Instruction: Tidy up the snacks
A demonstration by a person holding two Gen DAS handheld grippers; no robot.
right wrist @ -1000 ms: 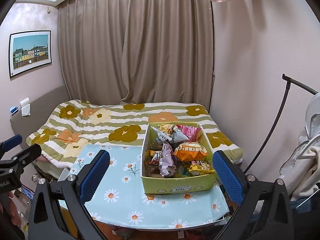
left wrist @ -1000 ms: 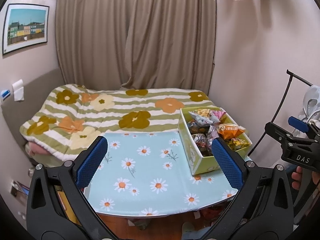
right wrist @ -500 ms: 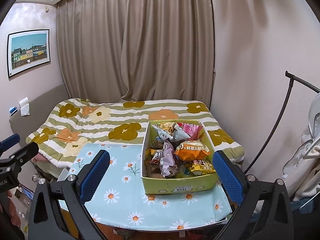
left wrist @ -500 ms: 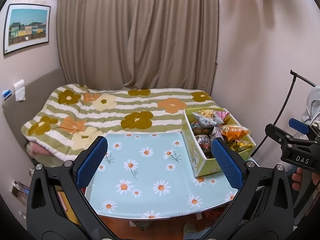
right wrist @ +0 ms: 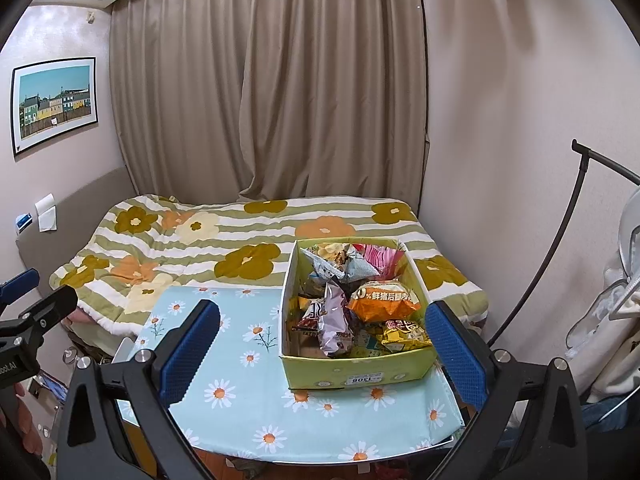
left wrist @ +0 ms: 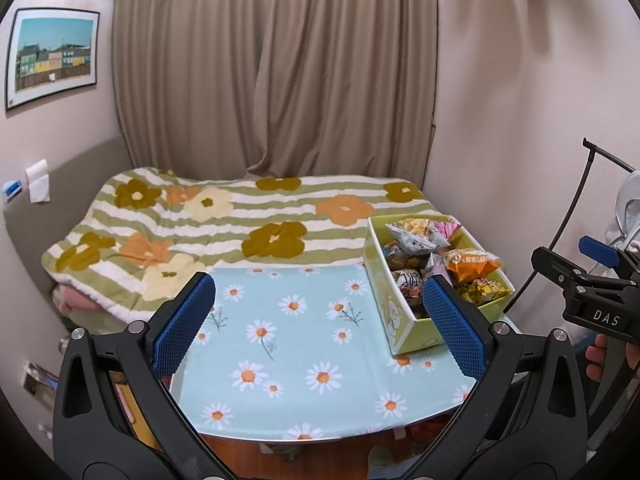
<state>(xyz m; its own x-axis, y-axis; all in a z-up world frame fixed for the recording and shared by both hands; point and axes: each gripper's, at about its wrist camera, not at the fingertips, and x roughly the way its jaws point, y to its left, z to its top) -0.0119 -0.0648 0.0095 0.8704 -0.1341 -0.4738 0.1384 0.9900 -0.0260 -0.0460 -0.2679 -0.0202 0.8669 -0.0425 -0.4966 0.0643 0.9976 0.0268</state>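
Observation:
A yellow-green cardboard box (right wrist: 356,372) stands at the right end of a small table with a light-blue daisy cloth (right wrist: 248,400). It holds several snack packets, among them an orange bag (right wrist: 384,300) and a silver-purple packet (right wrist: 334,324). The box also shows in the left wrist view (left wrist: 404,320), with the orange bag (left wrist: 472,266) inside. My left gripper (left wrist: 320,328) is open and empty, above the table's near edge, left of the box. My right gripper (right wrist: 322,348) is open and empty, in front of the box.
A bed with a striped floral quilt (left wrist: 240,220) lies behind the table, with beige curtains (left wrist: 280,80) beyond. A black rack pole (right wrist: 560,240) and hanging clothes (right wrist: 624,300) stand at the right. A framed picture (right wrist: 56,104) hangs on the left wall.
Both grippers have drifted slightly, so the table and box sit a little lower and nearer in both views. Both stay open and empty.

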